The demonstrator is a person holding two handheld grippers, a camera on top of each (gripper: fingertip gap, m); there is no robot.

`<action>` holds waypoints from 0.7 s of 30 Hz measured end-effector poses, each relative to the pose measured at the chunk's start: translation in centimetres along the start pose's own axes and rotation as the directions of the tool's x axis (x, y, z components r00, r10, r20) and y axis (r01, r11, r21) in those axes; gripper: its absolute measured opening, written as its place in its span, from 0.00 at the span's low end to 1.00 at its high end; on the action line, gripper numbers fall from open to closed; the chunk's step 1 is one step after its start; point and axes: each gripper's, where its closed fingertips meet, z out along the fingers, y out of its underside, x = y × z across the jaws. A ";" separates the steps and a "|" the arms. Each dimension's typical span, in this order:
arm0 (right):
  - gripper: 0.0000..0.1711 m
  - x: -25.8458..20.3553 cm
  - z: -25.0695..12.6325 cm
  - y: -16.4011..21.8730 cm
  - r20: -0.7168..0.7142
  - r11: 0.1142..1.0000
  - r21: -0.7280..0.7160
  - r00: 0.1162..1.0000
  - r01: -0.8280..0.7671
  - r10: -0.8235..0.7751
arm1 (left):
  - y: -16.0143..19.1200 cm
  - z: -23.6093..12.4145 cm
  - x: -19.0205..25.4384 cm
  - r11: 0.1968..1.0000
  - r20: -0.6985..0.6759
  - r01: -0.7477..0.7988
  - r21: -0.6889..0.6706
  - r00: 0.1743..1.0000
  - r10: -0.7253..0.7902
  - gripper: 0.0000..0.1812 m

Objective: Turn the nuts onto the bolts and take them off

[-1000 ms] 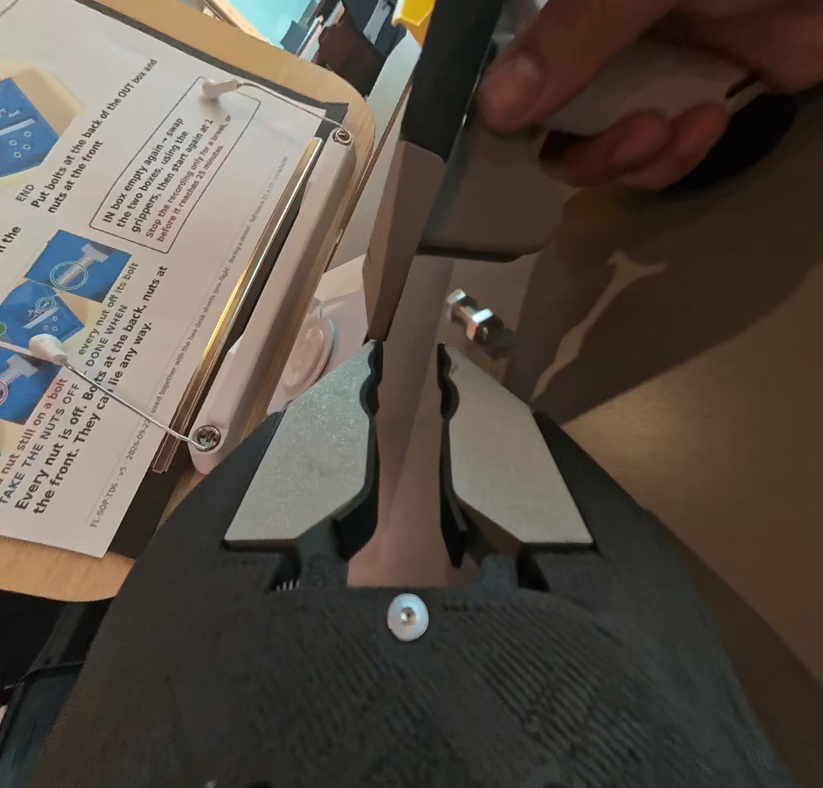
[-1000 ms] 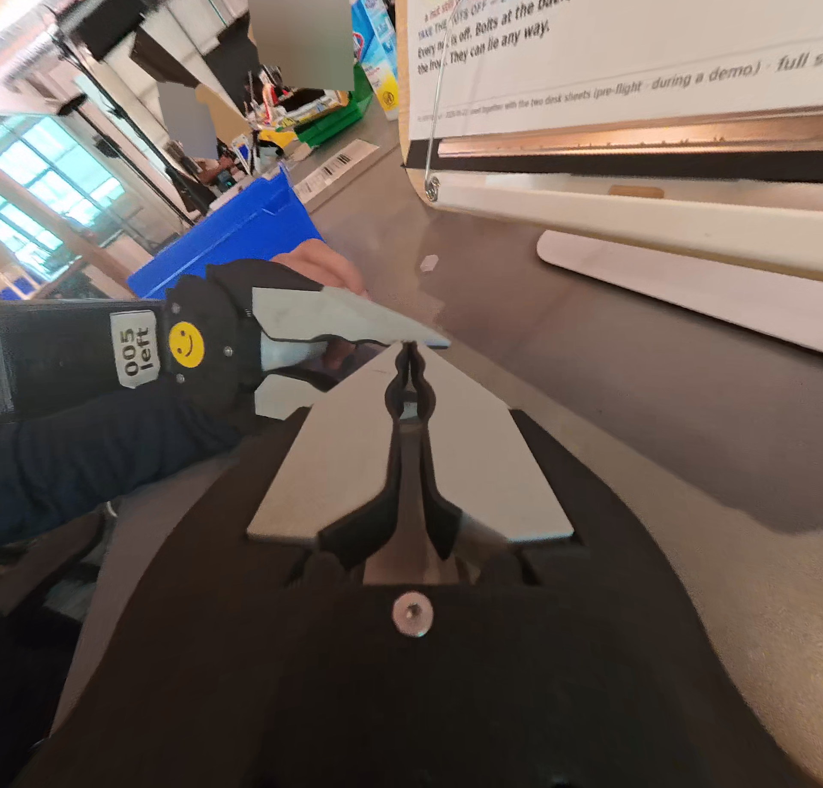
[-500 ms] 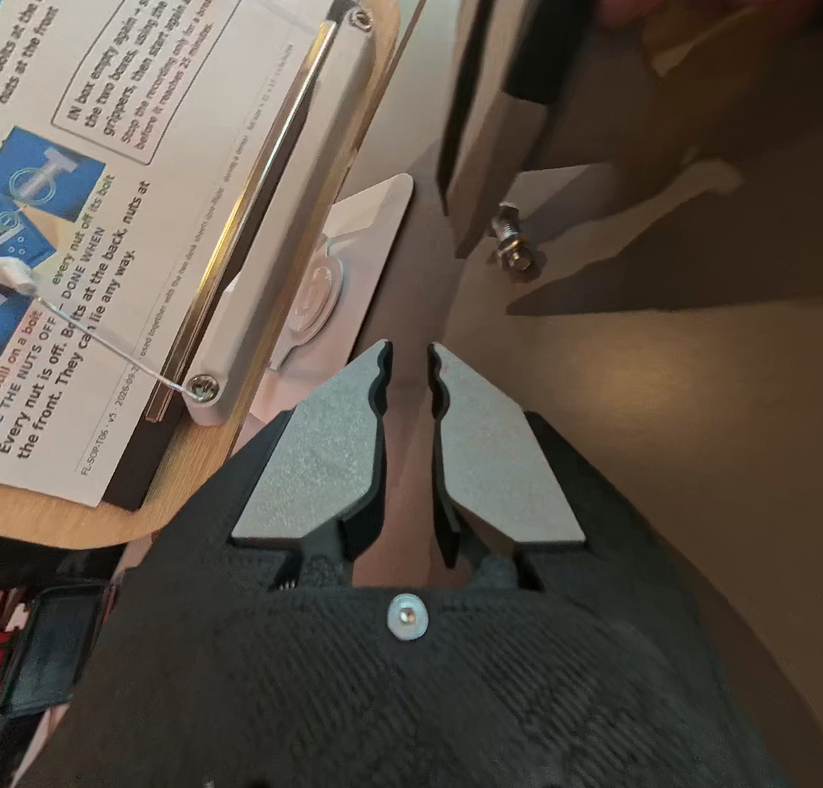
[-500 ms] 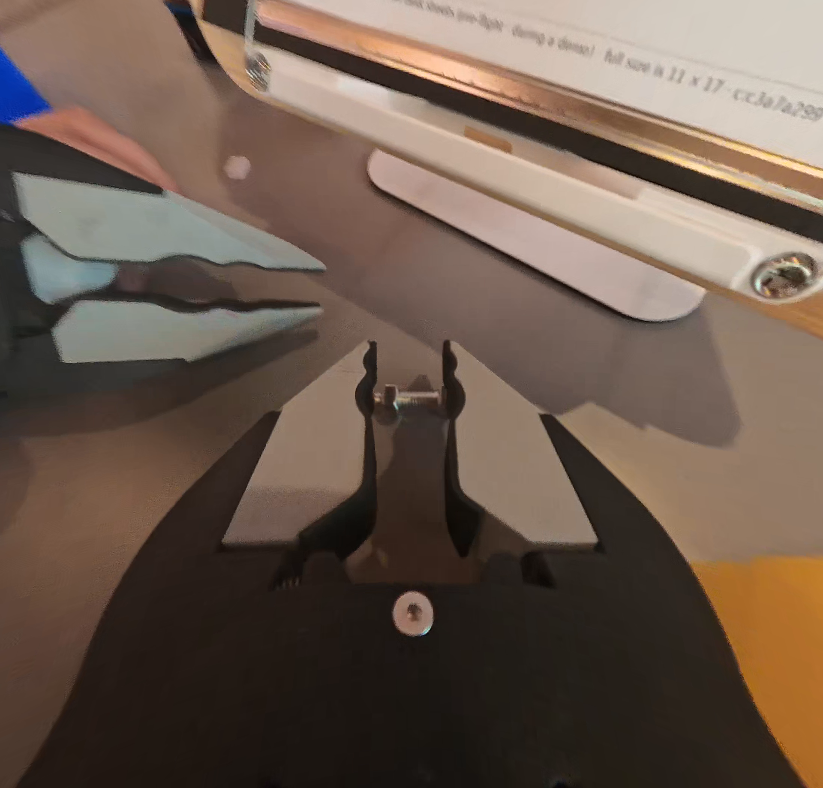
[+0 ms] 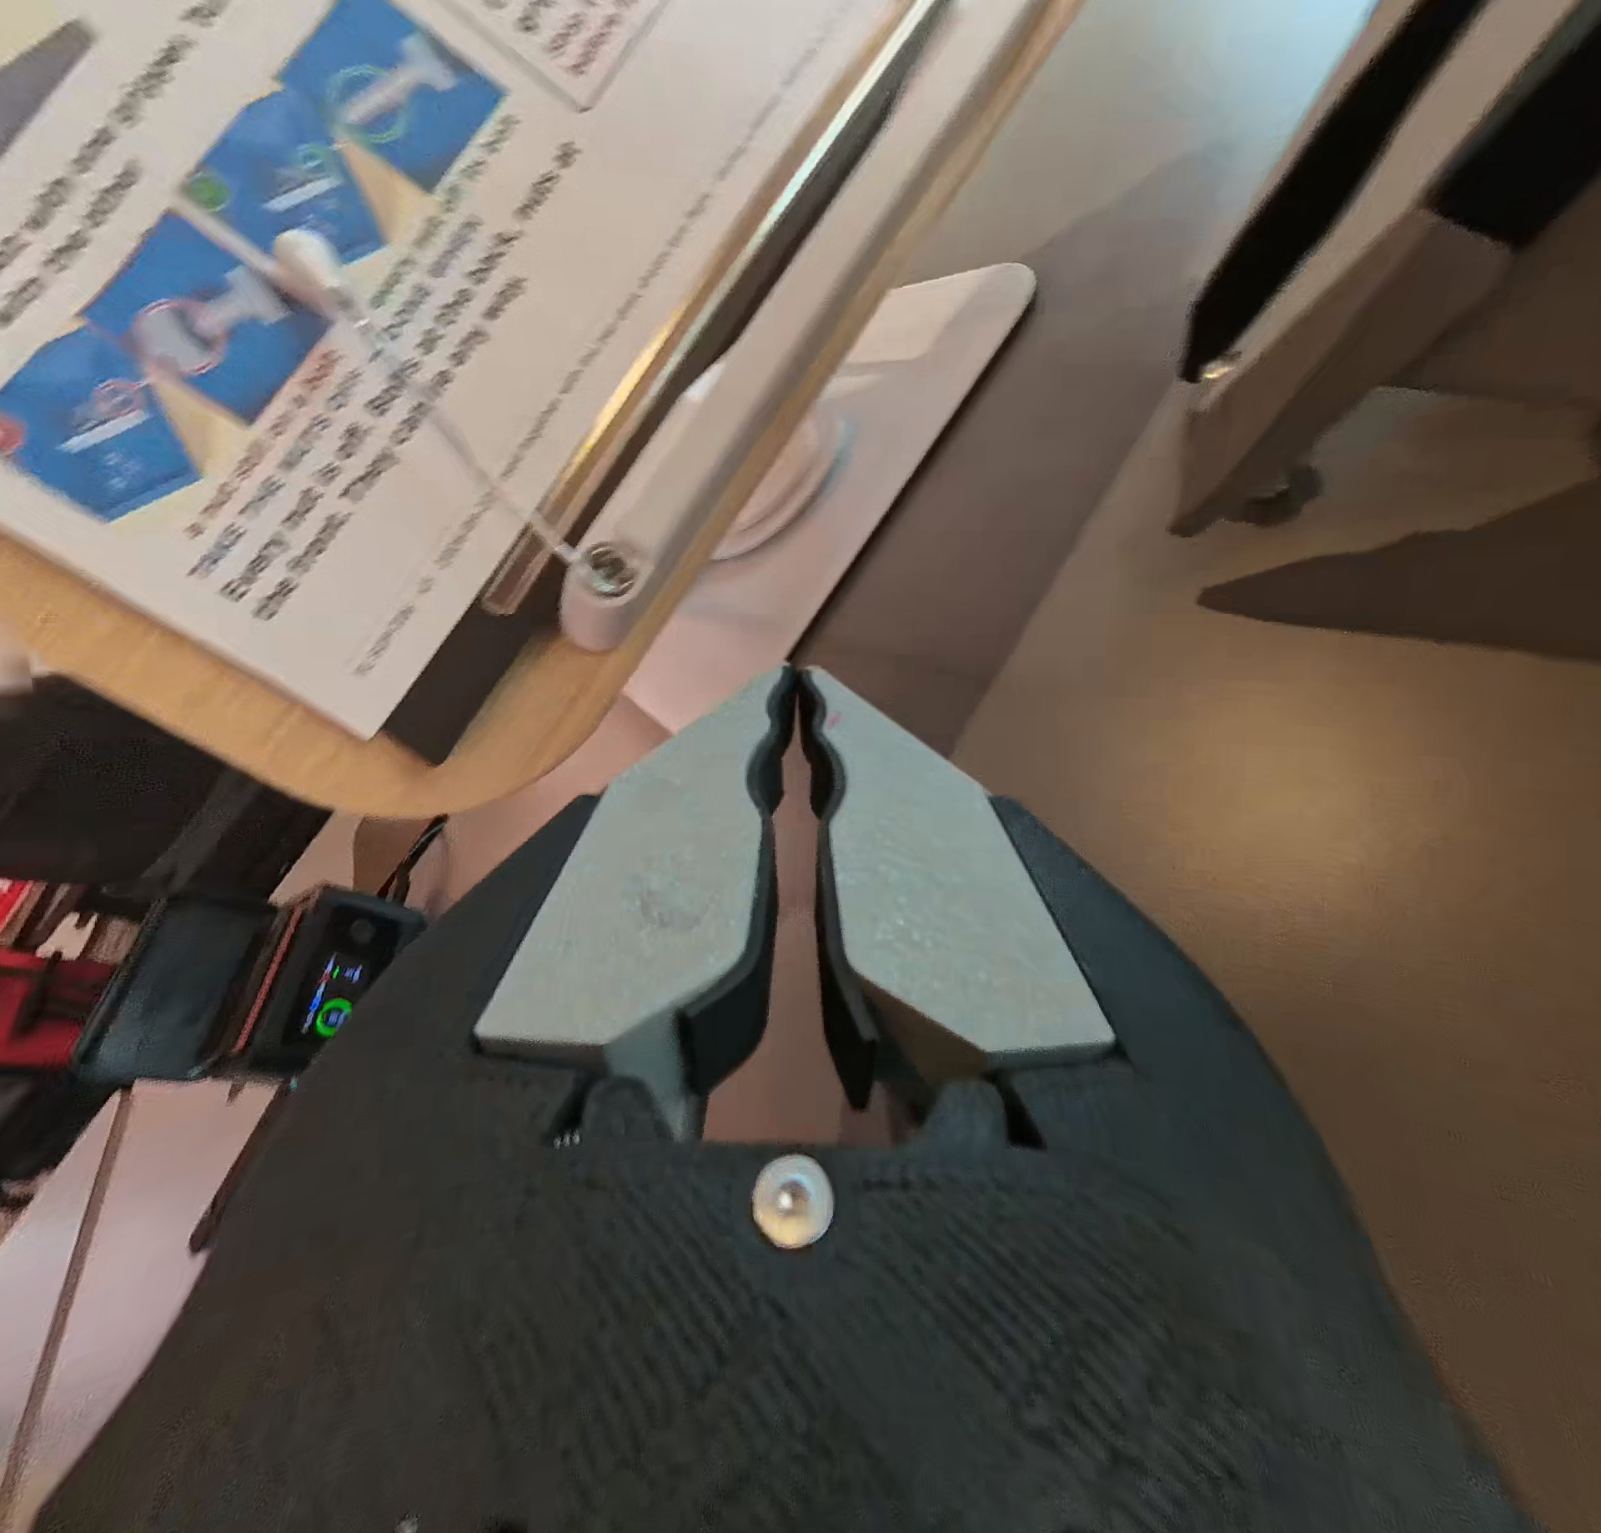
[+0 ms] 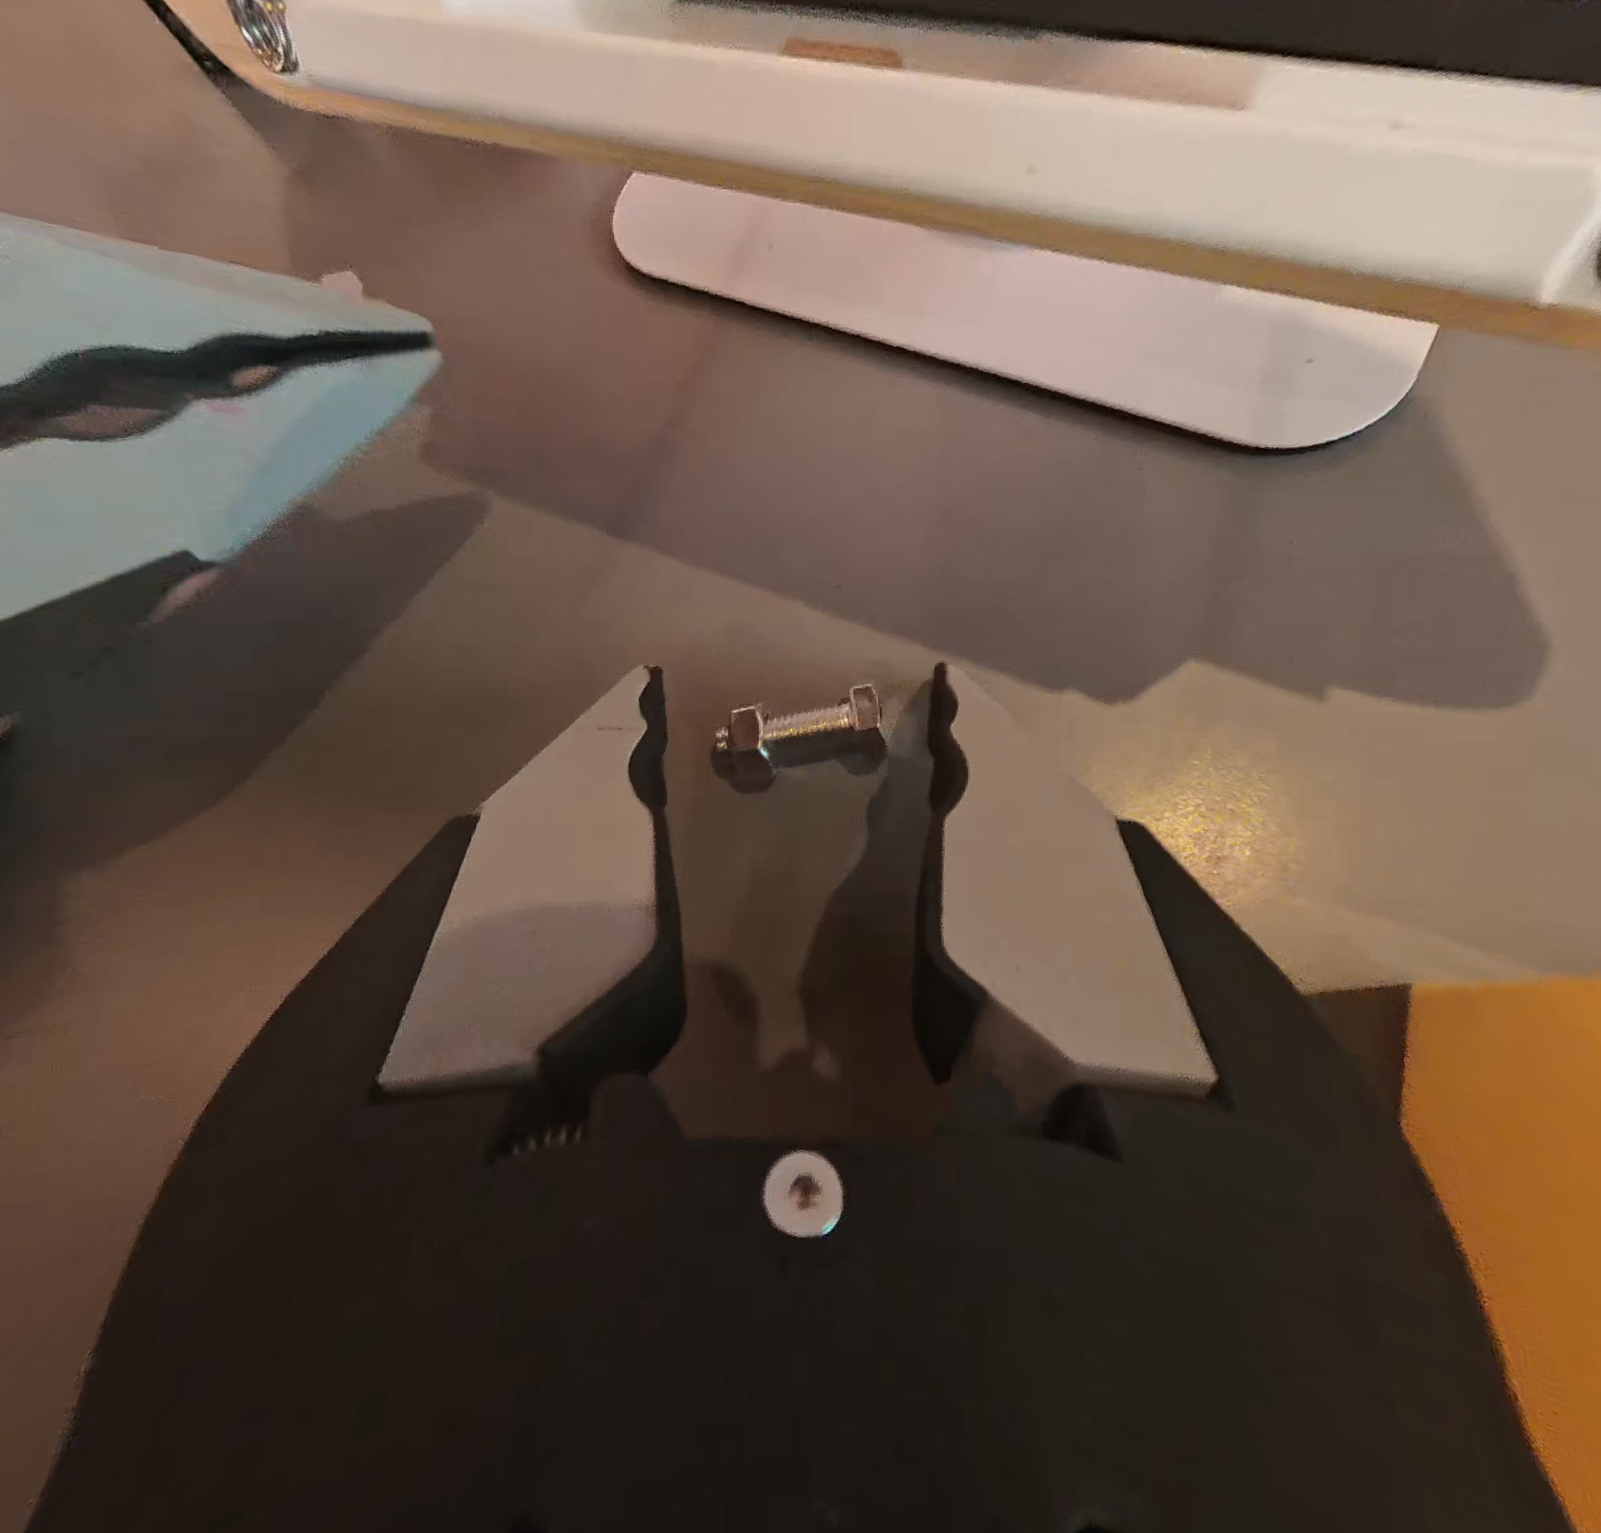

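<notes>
A small silver bolt with a nut on it [image 6: 797, 733] lies on its side on the brown table [image 6: 1126, 625]. My right gripper [image 6: 795, 685] is open, its two tips either side of the bolt, and I cannot tell if they touch it. My left gripper [image 5: 797, 690] is shut and empty, held over the table. It shows in the right wrist view [image 6: 416, 343] at the left, shut, apart from the bolt. The right gripper shows far off in the left wrist view [image 5: 1213, 451], where it hides most of the bolt.
A wooden document stand with a printed sheet [image 5: 346, 278] rests on a white base [image 6: 1040, 347] just behind the bolt. A small black device with a lit screen [image 5: 320, 1006] sits at the left. A yellow surface [image 6: 1516, 1188] lies at the right.
My right gripper came down to the table, opened and let go of the bolt, which now lies there. My left gripper closed from slightly open to shut and drew away.
</notes>
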 end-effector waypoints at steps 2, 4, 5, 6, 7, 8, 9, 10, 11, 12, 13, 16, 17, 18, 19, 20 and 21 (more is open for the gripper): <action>0.33 0.0 0.0 0.0 -0.008 1.000 0.003 1.000 0.008 -0.008 | 0.4 -0.5 -1.2 0.999 0.058 0.041 -0.007 0.998 -0.040 0.00; 0.34 0.1 0.0 0.1 -0.023 1.000 -0.004 1.000 0.016 -0.016 | 0.6 -1.3 -1.8 0.998 0.103 0.057 -0.004 0.993 -0.057 0.00; 0.34 0.1 0.0 0.0 -0.030 1.000 -0.002 0.999 0.021 -0.021 | 0.7 -1.7 -1.8 0.998 0.116 0.056 -0.009 0.992 -0.055 0.00; 0.34 0.1 0.0 0.0 -0.036 1.000 -0.001 0.999 0.025 -0.025 | 0.9 -1.9 -1.6 0.999 0.120 0.045 -0.022 0.992 -0.042 0.00; 0.33 0.1 0.0 0.1 -0.041 1.000 -0.007 0.999 0.029 -0.029 | 1.2 -2.0 -1.2 0.999 0.122 0.023 -0.049 0.992 -0.017 0.00; 0.33 0.1 0.1 0.3 -0.043 0.999 -0.018 0.999 0.031 -0.032 | 1.6 -2.0 -0.8 0.996 0.124 -0.012 -0.084 0.992 0.023 0.00; 0.33 0.1 0.0 0.3 -0.046 0.999 -0.018 0.998 0.037 -0.038 | 2.0 -2.0 -0.3 0.991 0.125 -0.057 -0.120 0.990 0.072 0.00; 0.33 0.1 0.0 0.3 -0.049 0.999 -0.014 0.998 0.042 -0.043 | 2.4 -2.1 0.3 0.983 0.121 -0.106 -0.152 0.985 0.125 0.00; 0.33 0.1 -0.1 0.2 -0.053 0.999 -0.005 0.997 0.047 -0.047 | 2.6 -2.1 1.0 0.972 0.112 -0.154 -0.180 0.978 0.176 0.00; 0.33 0.1 -0.3 0.1 -0.058 0.999 0.008 0.997 0.050 -0.050 | 2.9 -2.1 1.6 0.959 0.099 -0.196 -0.203 0.971 0.219 0.00; 0.32 0.1 -0.5 -0.1 -0.062 0.998 0.024 0.997 0.053 -0.052 | 3.1 -2.2 2.2 0.948 0.084 -0.229 -0.222 0.964 0.253 0.00; 0.31 0.0 -1.3 -0.3 -0.067 0.996 0.068 0.996 0.063 -0.058 | 3.4 -2.9 3.0 0.927 0.079 -0.273 -0.256 0.950 0.301 0.00; 0.31 -0.1 -1.6 -0.3 -0.068 0.995 0.079 0.996 0.064 -0.059 | 3.5 -3.2 3.1 0.926 0.083 -0.269 -0.263 0.951 0.299 0.00; 0.31 -0.2 -1.9 -0.3 -0.070 0.994 0.092 0.996 0.065 -0.059 | 3.6 -3.5 3.1 0.927 0.090 -0.262 -0.269 0.951 0.295 0.00; 0.31 -0.3 -2.2 -0.2 -0.071 0.993 0.103 0.996 0.064 -0.056 | 3.7 -3.8 3.1 0.926 0.098 -0.256 -0.277 0.951 0.293 0.00; 0.30 -0.4 -2.5 -0.2 -0.071 0.992 0.114 0.996 0.061 -0.053 | 3.9 -4.1 3.2 0.921 0.098 -0.257 -0.292 0.950 0.297 0.00; 0.30 -0.5 -2.8 -0.1 -0.070 0.990 0.126 0.996 0.057 -0.049 | 4.3 -4.4 3.4 0.912 0.094 -0.267 -0.312 0.946 0.310 0.00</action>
